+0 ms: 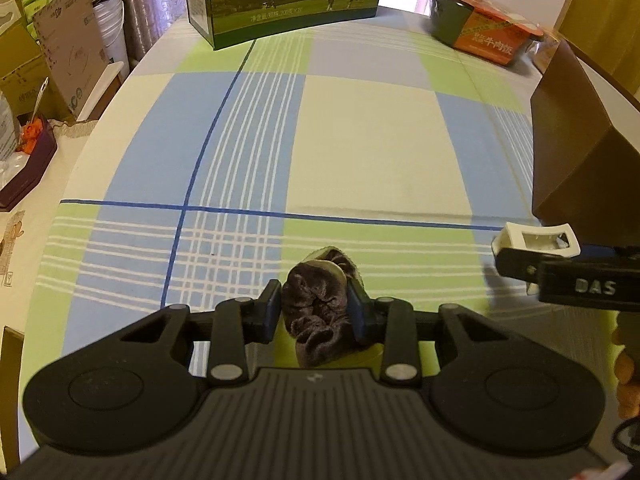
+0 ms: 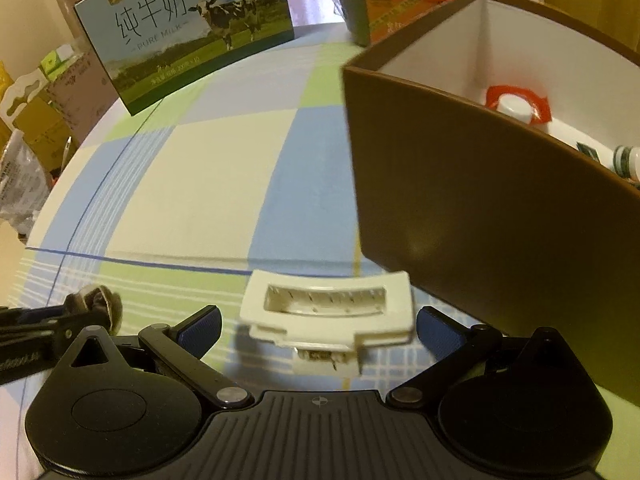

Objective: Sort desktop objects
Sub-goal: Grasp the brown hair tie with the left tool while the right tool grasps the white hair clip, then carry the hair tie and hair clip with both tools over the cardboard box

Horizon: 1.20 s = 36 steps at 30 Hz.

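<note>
Checked tablecloth [image 1: 360, 140]: your left gripper [image 1: 316, 312] clamps brown sock [image 1: 316, 308]; right gripper [image 2: 320, 330], jaws wide, brackets white plastic piece [image 2: 328, 312]. Brown box [image 2: 460, 184] at two o'clock; a careless swing could clip its wall.

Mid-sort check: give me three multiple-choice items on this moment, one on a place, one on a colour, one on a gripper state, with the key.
1. Where is the brown box?
A. right of the white plastic part
B. behind the milk carton
C. off the table

2. What colour is the cloth in the left gripper?
A. white
B. dark brown
C. red

3. How does the right gripper stand?
A. shut on the cloth
B. shut on the box
C. open around the white part

Key: 1 A, the box stands to the part's right; 2 B, brown plush between the pads; 3 C, both pads stand apart from the part.
</note>
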{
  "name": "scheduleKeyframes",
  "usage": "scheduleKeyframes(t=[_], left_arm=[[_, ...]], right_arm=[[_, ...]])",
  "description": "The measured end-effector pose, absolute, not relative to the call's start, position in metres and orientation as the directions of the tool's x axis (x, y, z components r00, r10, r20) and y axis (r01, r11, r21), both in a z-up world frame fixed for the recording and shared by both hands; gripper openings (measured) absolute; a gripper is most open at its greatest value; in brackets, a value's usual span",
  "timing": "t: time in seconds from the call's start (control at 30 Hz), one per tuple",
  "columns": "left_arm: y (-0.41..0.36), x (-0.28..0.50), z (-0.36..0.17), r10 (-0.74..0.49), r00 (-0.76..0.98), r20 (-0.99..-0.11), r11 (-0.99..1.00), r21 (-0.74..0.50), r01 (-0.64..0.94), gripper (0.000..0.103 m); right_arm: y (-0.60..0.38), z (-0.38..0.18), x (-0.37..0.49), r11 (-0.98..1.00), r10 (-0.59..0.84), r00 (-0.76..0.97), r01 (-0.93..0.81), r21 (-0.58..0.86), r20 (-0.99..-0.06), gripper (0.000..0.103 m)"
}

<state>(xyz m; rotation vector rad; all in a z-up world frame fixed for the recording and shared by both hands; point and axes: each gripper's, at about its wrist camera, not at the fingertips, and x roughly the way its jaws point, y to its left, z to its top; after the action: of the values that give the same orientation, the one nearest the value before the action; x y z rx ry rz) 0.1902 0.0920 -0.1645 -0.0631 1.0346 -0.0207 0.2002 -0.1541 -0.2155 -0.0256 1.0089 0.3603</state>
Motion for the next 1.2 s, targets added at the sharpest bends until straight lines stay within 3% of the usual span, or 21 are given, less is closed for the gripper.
scheduleKeyframes(t=[0.1,0.17,0.2,0.5,0.73,1.2], left_arm=[[0.089,0.191,-0.166,-0.046,0.506,-0.861,0.998,-0.058,-0.008,0.031],[0.088,0.191,-0.168,-0.047,0.501,-0.864,0.998,-0.058,-0.006,0.032],[0.087,0.191,-0.168,-0.046,0.5,-0.865,0.998,-0.057,-0.006,0.033],[0.084,0.189,-0.171,-0.041,0.508,-0.861,0.999,-0.047,0.001,0.034],[0.07,0.181,-0.169,-0.057,0.508,-0.86,0.997,-0.026,0.067,0.026],[-0.008,0.118,-0.158,-0.257,0.42,-0.87,0.939,-0.122,0.322,0.024]], right_arm=[[-0.146,-0.219,0.201,0.946,0.238,0.5,-0.313,0.082,-0.833,0.1],[-0.143,-0.22,0.2,0.943,0.225,0.511,-0.328,0.053,-0.83,0.086],[-0.142,-0.221,0.199,0.941,0.211,0.517,-0.336,0.03,-0.83,0.085],[-0.161,-0.22,0.182,0.929,0.223,0.487,-0.369,0.032,-0.844,0.084],[-0.199,-0.213,0.164,0.939,0.2,0.459,-0.342,0.036,-0.865,0.084],[-0.286,-0.185,0.102,0.966,0.205,0.457,-0.239,0.102,-0.866,0.084]])
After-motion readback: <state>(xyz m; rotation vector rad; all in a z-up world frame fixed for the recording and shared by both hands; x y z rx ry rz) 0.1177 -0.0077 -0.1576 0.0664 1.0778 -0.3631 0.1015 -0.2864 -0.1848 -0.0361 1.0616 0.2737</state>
